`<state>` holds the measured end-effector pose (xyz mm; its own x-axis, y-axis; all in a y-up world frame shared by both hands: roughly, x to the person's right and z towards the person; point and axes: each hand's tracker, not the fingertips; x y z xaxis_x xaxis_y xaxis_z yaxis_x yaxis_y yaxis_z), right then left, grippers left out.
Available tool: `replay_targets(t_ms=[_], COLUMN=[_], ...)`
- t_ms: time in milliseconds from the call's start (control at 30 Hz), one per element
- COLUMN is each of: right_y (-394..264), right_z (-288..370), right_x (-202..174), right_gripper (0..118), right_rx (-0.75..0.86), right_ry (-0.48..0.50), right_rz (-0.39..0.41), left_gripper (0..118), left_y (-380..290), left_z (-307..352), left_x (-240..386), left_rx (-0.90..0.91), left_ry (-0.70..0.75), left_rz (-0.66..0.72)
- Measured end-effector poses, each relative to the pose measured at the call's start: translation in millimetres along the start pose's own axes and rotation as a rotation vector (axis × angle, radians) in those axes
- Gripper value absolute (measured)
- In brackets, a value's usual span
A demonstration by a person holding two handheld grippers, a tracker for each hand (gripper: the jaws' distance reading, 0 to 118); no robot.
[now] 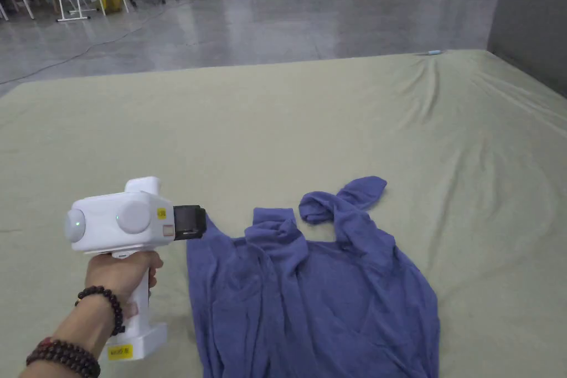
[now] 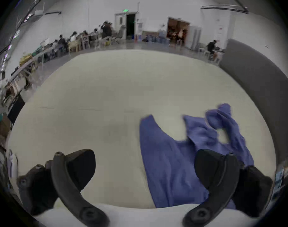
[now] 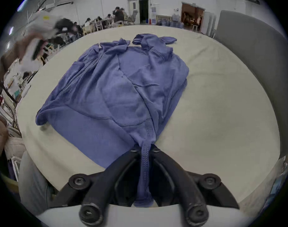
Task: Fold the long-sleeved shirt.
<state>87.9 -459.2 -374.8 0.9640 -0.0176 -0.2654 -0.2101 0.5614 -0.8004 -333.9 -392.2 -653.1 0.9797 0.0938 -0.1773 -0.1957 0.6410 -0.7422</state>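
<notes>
The right hand-held gripper (image 3: pixel 145 150) was clamped on the hem of the blue long-sleeved shirt (image 3: pixel 123 86), which lay rumpled on the pale green bed (image 3: pixel 221 116), its sleeves bunched at the far end. The left hand-held gripper (image 2: pixel 144 170) hovered beside the shirt's left edge, jaws wide apart.

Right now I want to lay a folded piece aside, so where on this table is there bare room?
The table cover lies bare beyond the shirt up to the far edge, and on the strip between the shirt and the grey panel. It is crowded near the person: the right gripper pinches the hem, and the open left gripper hovers by the shirt's left edge.
</notes>
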Motion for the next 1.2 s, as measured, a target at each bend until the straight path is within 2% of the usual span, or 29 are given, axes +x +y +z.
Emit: replay_targets(t_ms=[67, 167, 233, 300, 333, 367, 400, 433, 500, 567, 633, 700, 767, 867, 1033, 1200], right_y=[1, 3, 4, 3, 3, 4, 4, 4, 4, 6, 16, 35, 61, 107, 207, 319], right_z=[-3, -6, -8, -9, -9, -9, -10, -10, -11, -5, 16, 45, 70, 106, 172, 233], right_x=[0, -3, -5, -4, -4, -4, -4, -4, -5, -3, 10, 28, 47, 73, 122, 152], right_gripper=[3, 3, 3, 3, 3, 3, 3, 3, 3, 3, 3, 3, 3, 3, 3, 3], right_rx=[-0.004, -0.018, -0.025, -0.027, -0.028, -0.029, -0.030, -0.031, -0.029, -0.024, 0.042, 0.128, 0.195, 0.326, 0.511, 0.630], right_ry=[-0.002, -0.013, -0.021, -0.023, -0.024, -0.024, -0.024, -0.025, -0.028, -0.020, 0.024, 0.072, 0.062, 0.035, 0.041, 0.024], right_rz=[0.002, 0.024, 0.048, 0.063, 0.066, 0.067, 0.064, 0.060, 0.058, 0.042, -0.026, -0.082, -0.112, -0.101, -0.148, -0.147], left_gripper=[114, 109, 101, 80, 74, 50, 20, 0, 0, 0, 0, 0, 0, 0, 0, 0], left_y=[17, 29, 21, 12, 7, 2, 4, 4, 3, 9, 19, 34, 45, 64, 98, 137], left_z=[-36, -79, -98, -107, -117, -104, -98, -91, -84, -66, -37, 2, 49, 117, 225, 299], left_x=[1, 5, 13, 23, 22, 26, 31, 35, 26, 13, -12, -27, -39, -57, -84, -80], left_rx=[-0.007, -0.083, -0.139, -0.202, -0.214, -0.115, -0.131, -0.120, -0.074, -0.084, -0.047, 0.035, 0.103, 0.208, 0.402, 0.534], left_ry=[0.042, 0.011, 0.040, 0.032, 0.100, 0.105, 0.084, 0.125, 0.141, 0.025, -0.024, -0.058, -0.097, -0.112, -0.219, -0.286], left_rz=[0.027, 0.000, -0.011, -0.037, -0.062, -0.085, -0.094, -0.143, -0.184, -0.060, 0.063, 0.082, 0.075, 0.097, 0.181, 0.193])
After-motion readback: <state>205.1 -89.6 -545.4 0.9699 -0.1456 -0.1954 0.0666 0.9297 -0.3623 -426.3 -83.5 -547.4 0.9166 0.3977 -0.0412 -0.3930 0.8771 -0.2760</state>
